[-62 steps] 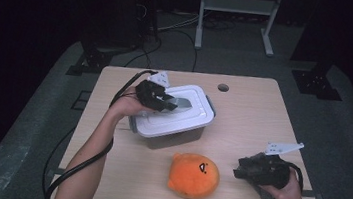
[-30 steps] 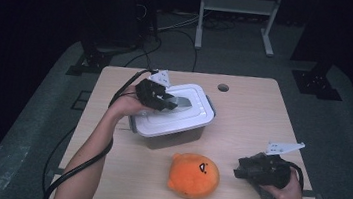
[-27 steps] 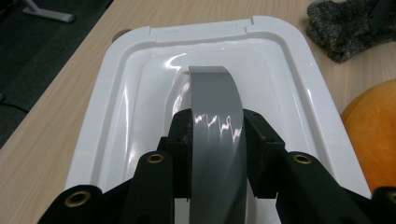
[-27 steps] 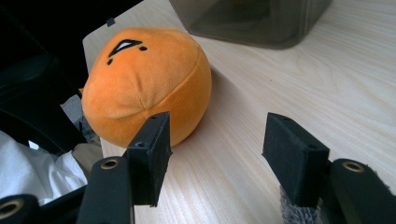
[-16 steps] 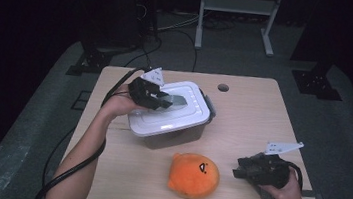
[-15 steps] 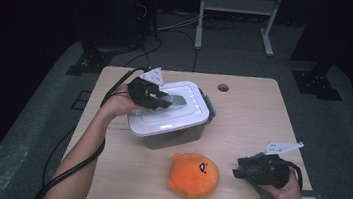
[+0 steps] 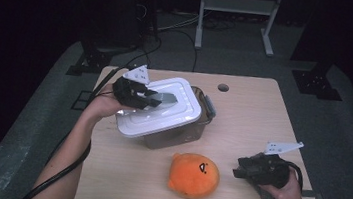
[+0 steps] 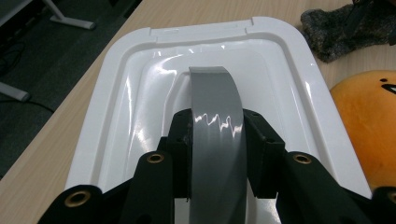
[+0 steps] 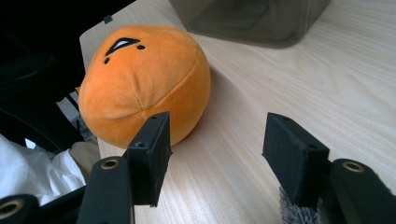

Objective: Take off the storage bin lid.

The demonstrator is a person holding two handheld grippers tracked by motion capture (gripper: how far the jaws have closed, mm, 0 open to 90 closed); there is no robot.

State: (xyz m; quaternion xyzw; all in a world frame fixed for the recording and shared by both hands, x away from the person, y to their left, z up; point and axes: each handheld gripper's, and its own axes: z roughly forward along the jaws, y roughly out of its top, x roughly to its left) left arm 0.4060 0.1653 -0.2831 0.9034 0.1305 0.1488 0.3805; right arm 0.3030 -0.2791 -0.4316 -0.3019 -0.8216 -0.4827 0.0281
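Observation:
A white lid [image 7: 163, 113] with a grey arched handle [image 7: 168, 97] hangs tilted above a smoky clear box [image 7: 206, 114], pushed toward its left side so the box's right rim shows. My left gripper [image 7: 157, 99] is shut on that handle [image 8: 217, 93], its pads [image 8: 180, 140] pressing both sides, with the lid [image 8: 135, 93] spread beneath. An orange plush ball [image 7: 194, 175] with a small face lies at the table's front. My right gripper [image 7: 237, 171] rests to its right, open, and points at the plush [image 9: 140, 79] with nothing between its pads [image 9: 156, 149].
The wooden table [image 7: 253, 118] has a small round hole [image 7: 223, 87] near its far edge. A dark grey knitted cloth [image 8: 341, 28] lies under the right hand. The box [image 9: 252, 18] stands just beyond the plush. Cables and stand legs sit on the floor behind.
My left gripper has lifted the lid off the box and carried it leftward, tilting it and uncovering the box's right end. The right gripper and the plush have stayed put.

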